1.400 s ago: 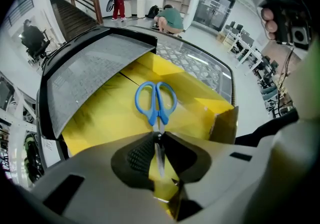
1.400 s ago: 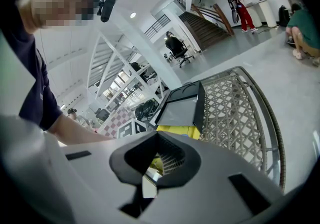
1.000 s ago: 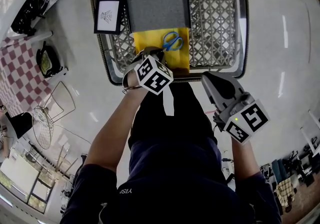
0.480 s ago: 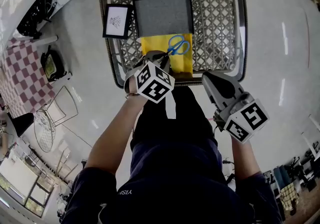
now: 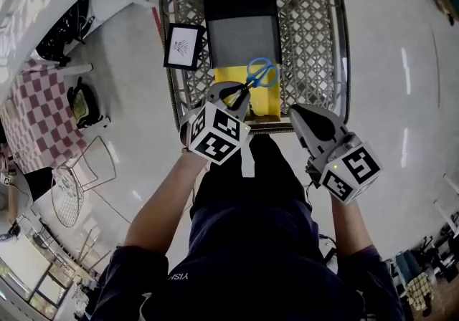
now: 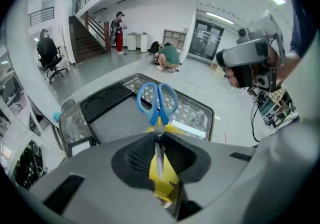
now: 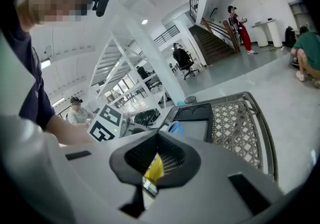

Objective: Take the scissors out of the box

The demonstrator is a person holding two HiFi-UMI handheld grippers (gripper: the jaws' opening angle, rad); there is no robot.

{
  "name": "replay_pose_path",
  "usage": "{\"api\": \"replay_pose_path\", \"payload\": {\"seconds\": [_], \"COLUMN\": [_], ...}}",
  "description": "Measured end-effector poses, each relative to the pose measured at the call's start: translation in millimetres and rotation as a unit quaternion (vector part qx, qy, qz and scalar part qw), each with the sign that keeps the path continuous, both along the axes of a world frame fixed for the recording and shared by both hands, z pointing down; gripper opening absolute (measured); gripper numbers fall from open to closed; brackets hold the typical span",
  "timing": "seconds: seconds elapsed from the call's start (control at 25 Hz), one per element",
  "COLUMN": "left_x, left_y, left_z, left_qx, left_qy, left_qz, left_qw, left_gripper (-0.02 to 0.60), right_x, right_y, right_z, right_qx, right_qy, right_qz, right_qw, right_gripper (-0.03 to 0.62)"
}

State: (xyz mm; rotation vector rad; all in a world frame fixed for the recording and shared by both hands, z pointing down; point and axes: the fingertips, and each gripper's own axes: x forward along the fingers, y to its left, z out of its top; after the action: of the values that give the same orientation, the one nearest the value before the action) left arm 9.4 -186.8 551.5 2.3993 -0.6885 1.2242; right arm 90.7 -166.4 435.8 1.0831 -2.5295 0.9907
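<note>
While the person stands over the wire basket (image 5: 343,40) on the shiny floor, the left gripper (image 5: 231,92) is clamped on the scissors (image 5: 257,76). Its two fingers squeeze the silver blades between them, and the blue handles stick out past the tips, pointing away from the person. In the left gripper view, the scissors (image 6: 157,103) are up in the air above the basket and do not touch it. A yellow packet (image 5: 267,97) lies in the near end of the basket, right under the scissors. Just behind it sits a flat box (image 5: 240,26) with a black part and a grey part. A small card in a black frame (image 5: 183,46) hangs on the left rim of the basket. The right gripper (image 5: 301,110) waits near the close right corner of the basket, just beside the left one. Its fingers seem to be together with nothing held between them, though a bit of yellow shows through the small gap in the right gripper view (image 7: 155,168). Other people sit and stand far off near some stairs.
</note>
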Motion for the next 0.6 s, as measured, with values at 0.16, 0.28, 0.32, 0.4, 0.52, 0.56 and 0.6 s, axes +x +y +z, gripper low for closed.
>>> {"api": "replay_pose_path", "payload": {"seconds": [0.16,0.28,0.32,0.4,0.52,0.56,0.6], "left_x": [-2.1,-3.7,-4.5,-5.6,-7.4,-8.9,-10.9], "left_y": [-7.9,-10.2,-10.1,-8.8,-9.4,-10.0,-10.1], "left_z": [-34.1,-60.5,-69.4,-86.5,-110.5,-118.1,-124.7], "left_qx": [0.022,0.041,0.048,0.062,0.087,0.096,0.103], "left_qy": [0.038,0.065,0.075,0.098,0.123,0.128,0.133], "left_qz": [-0.01,-0.012,-0.011,-0.008,-0.001,0.001,0.002], "left_qw": [0.999,0.9969,0.9959,0.9932,0.9886,0.9871,0.9857], "left_gripper": [0.075,0.075,0.074,0.074,0.075,0.075,0.075], "right_x": [-4.7,-9.6,-11.8,-16.2,-21.3,-23.1,-25.0], "right_y": [-6.8,-10.2,-10.6,-10.4,-11.3,-11.7,-11.8], "right_z": [-14.2,-25.9,-30.3,-38.7,-49.0,-51.7,-54.0], "right_qx": [0.017,0.029,0.033,0.041,0.052,0.055,0.058], "right_qy": [0.006,0.008,0.009,0.011,0.014,0.015,0.017], "right_qz": [-0.001,-0.001,-0.001,-0.001,-0.002,-0.001,-0.001], "right_qw": [1.0,1.0,0.999,0.999,0.999,0.998,0.998], "right_gripper": [0.017,0.017,0.017,0.017,0.017,0.017,0.017]}}
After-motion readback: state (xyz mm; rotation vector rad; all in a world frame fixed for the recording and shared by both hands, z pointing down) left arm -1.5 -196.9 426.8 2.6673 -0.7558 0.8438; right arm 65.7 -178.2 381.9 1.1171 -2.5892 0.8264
